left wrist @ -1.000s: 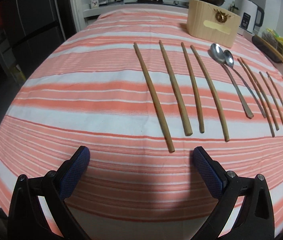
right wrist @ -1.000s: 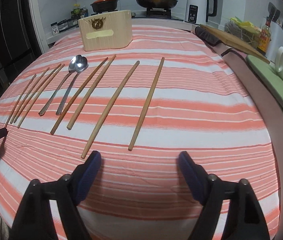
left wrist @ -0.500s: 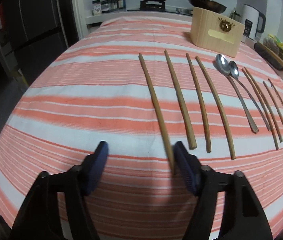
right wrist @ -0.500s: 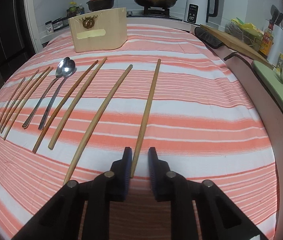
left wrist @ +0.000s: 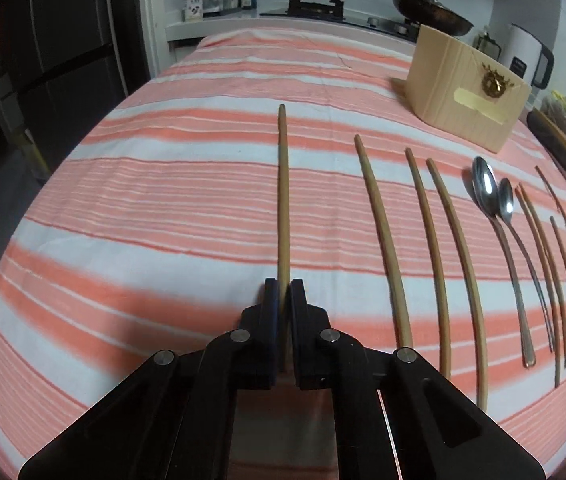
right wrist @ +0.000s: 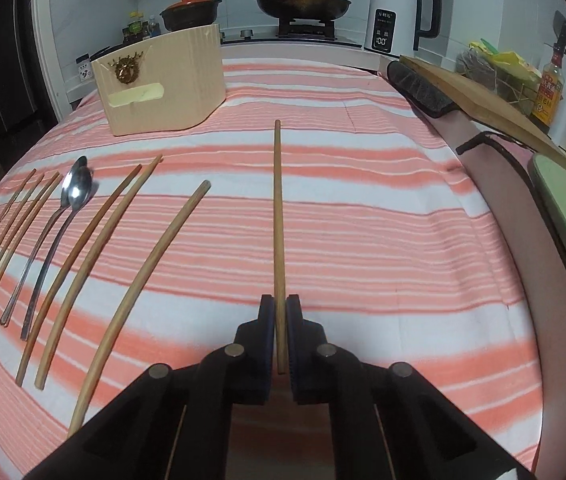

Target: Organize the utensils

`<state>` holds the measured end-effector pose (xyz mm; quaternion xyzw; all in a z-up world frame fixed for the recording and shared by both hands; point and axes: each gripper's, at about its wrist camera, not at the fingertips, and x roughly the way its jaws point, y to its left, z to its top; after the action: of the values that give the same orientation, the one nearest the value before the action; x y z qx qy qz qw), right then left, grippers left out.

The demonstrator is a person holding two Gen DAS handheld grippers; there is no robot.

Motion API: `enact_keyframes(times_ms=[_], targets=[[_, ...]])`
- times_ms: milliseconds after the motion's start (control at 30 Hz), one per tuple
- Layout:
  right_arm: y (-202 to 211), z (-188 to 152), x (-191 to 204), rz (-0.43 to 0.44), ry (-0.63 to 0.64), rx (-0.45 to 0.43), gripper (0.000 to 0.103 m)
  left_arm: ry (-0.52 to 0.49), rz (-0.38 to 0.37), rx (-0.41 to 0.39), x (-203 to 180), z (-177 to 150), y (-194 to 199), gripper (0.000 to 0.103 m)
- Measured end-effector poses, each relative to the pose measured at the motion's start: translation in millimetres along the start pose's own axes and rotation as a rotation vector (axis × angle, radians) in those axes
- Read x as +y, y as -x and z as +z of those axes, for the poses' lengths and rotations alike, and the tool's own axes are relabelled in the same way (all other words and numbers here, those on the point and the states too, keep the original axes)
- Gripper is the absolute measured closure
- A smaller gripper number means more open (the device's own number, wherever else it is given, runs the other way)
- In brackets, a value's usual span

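Note:
My left gripper (left wrist: 283,292) is shut on the near end of a long wooden chopstick (left wrist: 283,200) that points straight ahead. My right gripper (right wrist: 279,312) is shut on the near end of another long wooden chopstick (right wrist: 278,216). In the left wrist view three long chopsticks (left wrist: 387,248) lie to the right, then two metal spoons (left wrist: 499,220) and several thin dark chopsticks (left wrist: 555,256). In the right wrist view the same row lies to the left: long chopsticks (right wrist: 143,280), spoons (right wrist: 71,196), thin chopsticks (right wrist: 11,224). A tan wooden holder box (right wrist: 163,80) stands beyond them.
The striped orange and white cloth (left wrist: 143,200) covers the table. A cutting board (right wrist: 483,96) and dark pad lie at the right edge. A kettle (right wrist: 395,12), pan and pot stand on the stove counter behind. A dark fridge (left wrist: 43,40) is at left.
Both grippers went from wide open to shut, each clamping the near end of an outermost long chopstick. The two held chopsticks now line up with the fingers.

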<state>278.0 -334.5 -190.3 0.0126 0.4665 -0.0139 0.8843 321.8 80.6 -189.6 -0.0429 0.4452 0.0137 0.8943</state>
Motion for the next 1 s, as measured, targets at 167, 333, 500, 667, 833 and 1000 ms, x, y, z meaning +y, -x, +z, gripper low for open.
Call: enact_keyframes(times_ms=[167,333,500,667,833,1000], targets=[[-7,6,-16,0.104,-0.029,-0.003,0.094,-0.024,-0.028,-0.030,3,3,-5,0.082],[-2,-5,-2,0.048,0.070,0.015,0.010,-0.087,0.017,0.019,-7,-6,-10,0.001],[-2,-8,2,0.010,0.099,0.021,0.011,-0.079,0.011,0.023,-3,-6,-12,0.000],[-5,-7,-4,0.038,0.073,0.034,0.009,-0.083,-0.015,0.024,0,-13,-6,0.000],[-7,-7,-5,0.050,0.060,0.039,0.007,-0.094,-0.015,0.022,-3,-14,-5,0.000],[-7,-7,-7,0.052,0.058,0.040,0.007,-0.096,-0.024,0.027,-4,-15,-6,0.000]])
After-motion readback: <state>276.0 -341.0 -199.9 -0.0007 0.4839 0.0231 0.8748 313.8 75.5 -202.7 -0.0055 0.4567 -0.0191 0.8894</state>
